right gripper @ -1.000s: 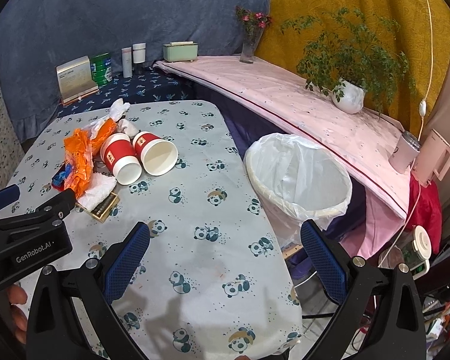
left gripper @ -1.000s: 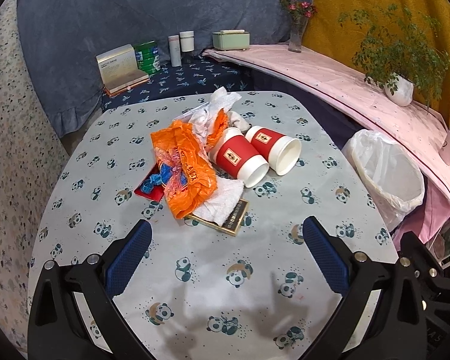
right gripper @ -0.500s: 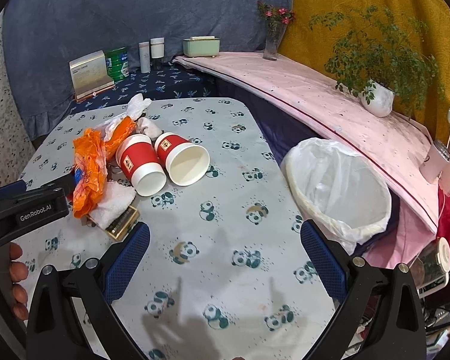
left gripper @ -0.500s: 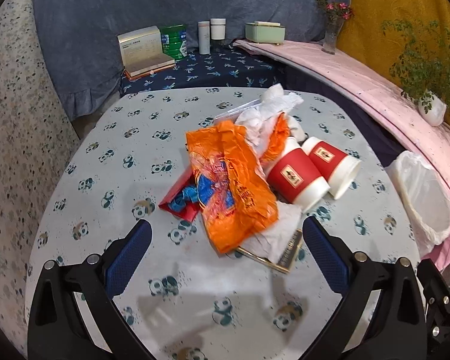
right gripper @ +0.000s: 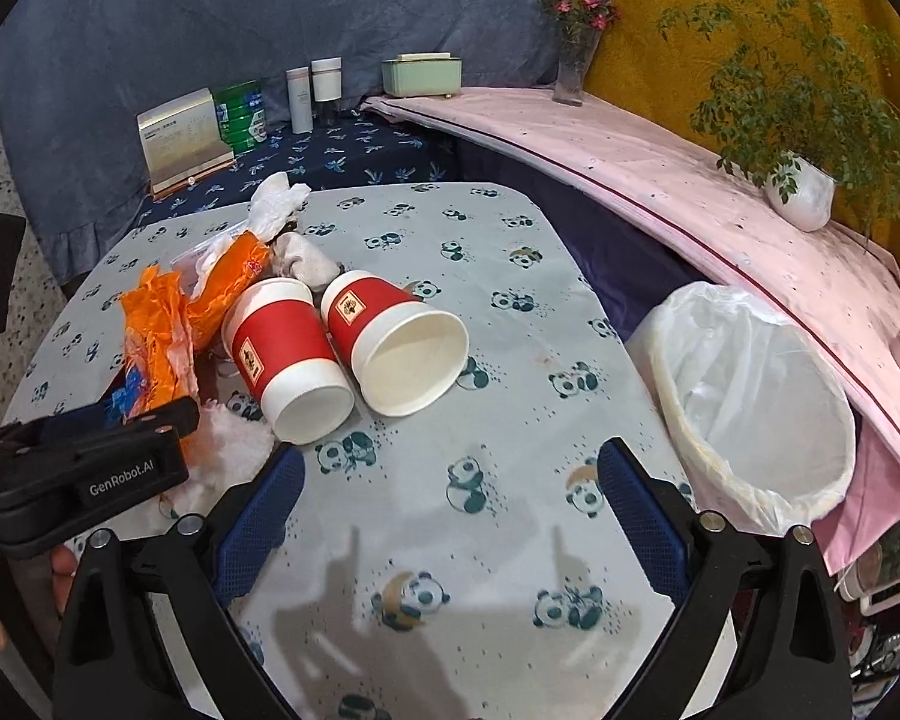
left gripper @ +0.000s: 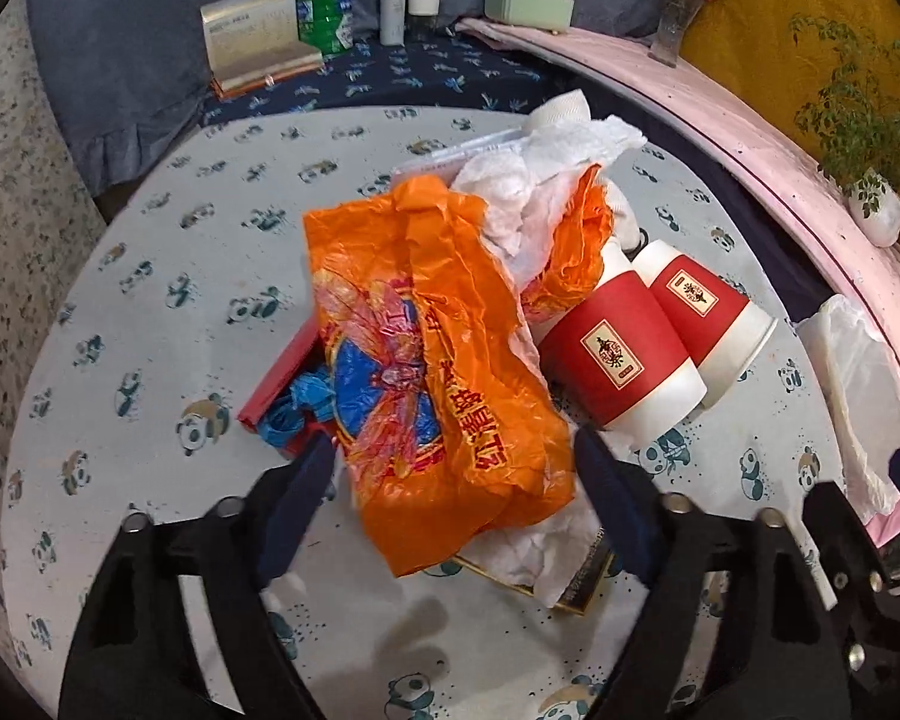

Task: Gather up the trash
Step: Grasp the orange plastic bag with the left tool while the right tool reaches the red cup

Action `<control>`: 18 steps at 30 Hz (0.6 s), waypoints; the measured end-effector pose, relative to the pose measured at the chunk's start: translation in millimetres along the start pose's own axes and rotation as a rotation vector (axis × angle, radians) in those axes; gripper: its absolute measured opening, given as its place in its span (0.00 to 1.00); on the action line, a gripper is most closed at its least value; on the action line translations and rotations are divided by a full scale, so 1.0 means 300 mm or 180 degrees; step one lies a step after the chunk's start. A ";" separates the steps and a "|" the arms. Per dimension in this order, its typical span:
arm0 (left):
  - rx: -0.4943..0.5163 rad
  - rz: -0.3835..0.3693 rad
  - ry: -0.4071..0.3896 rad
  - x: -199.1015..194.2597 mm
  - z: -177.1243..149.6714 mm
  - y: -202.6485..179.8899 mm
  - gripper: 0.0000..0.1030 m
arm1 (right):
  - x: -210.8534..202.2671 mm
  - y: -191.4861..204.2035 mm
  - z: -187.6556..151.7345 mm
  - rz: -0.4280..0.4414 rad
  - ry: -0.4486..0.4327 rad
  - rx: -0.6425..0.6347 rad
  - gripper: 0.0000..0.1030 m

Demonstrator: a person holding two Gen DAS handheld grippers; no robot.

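The left gripper [left gripper: 453, 474] was closing its fingers around the orange bag [left gripper: 432, 348], not yet pressing. The right gripper [right gripper: 450, 483] hung wide over the bench [right gripper: 510, 540].

Left gripper [left gripper: 453, 474] pitched down, jaws closing; right gripper [right gripper: 450, 489] jaws wide apart, nothing between.

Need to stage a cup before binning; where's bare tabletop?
Free: the cloth between the cups and the bin, and the near strip in front of the right hand-held gripper. Crowded: the left side, around the orange bag and tissues.
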State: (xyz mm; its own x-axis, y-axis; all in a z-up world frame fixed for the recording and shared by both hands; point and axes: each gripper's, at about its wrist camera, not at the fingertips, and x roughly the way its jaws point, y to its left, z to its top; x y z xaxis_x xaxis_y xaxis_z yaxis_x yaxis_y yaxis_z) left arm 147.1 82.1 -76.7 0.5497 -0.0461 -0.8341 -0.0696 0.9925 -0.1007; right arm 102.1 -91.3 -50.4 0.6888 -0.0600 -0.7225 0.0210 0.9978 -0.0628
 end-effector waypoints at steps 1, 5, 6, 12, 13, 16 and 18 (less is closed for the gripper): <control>-0.0021 -0.0049 0.0037 0.008 0.003 0.004 0.60 | 0.012 0.008 0.007 0.0003 -0.0002 -0.0025 0.86; -0.0046 -0.0119 0.0080 0.017 0.009 0.009 0.32 | 0.057 0.033 0.043 0.0076 -0.0007 -0.0056 0.76; -0.0060 -0.0135 0.0089 0.018 0.011 0.012 0.31 | 0.067 0.037 0.052 0.0107 -0.0007 -0.0046 0.74; -0.0032 -0.0167 -0.0033 -0.019 0.019 0.011 0.20 | 0.126 0.052 0.097 0.0305 -0.0010 0.0058 0.60; -0.0036 -0.0182 -0.0047 -0.028 0.020 0.012 0.20 | 0.137 0.051 0.103 0.0346 0.0001 0.0094 0.58; -0.0065 -0.0233 -0.0090 -0.050 0.026 0.016 0.18 | 0.165 0.048 0.111 0.0411 0.0036 0.0160 0.54; -0.0073 -0.0265 -0.0114 -0.065 0.027 0.018 0.18 | 0.189 0.045 0.115 0.0430 0.0073 0.0191 0.50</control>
State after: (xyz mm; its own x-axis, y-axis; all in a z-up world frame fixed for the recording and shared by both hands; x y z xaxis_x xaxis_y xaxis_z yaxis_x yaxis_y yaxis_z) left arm 142.7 89.2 -56.7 0.5837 -0.1240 -0.8025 -0.0411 0.9825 -0.1817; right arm 166.4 -80.2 -68.4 0.6716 0.0752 -0.7371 -0.0271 0.9967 0.0770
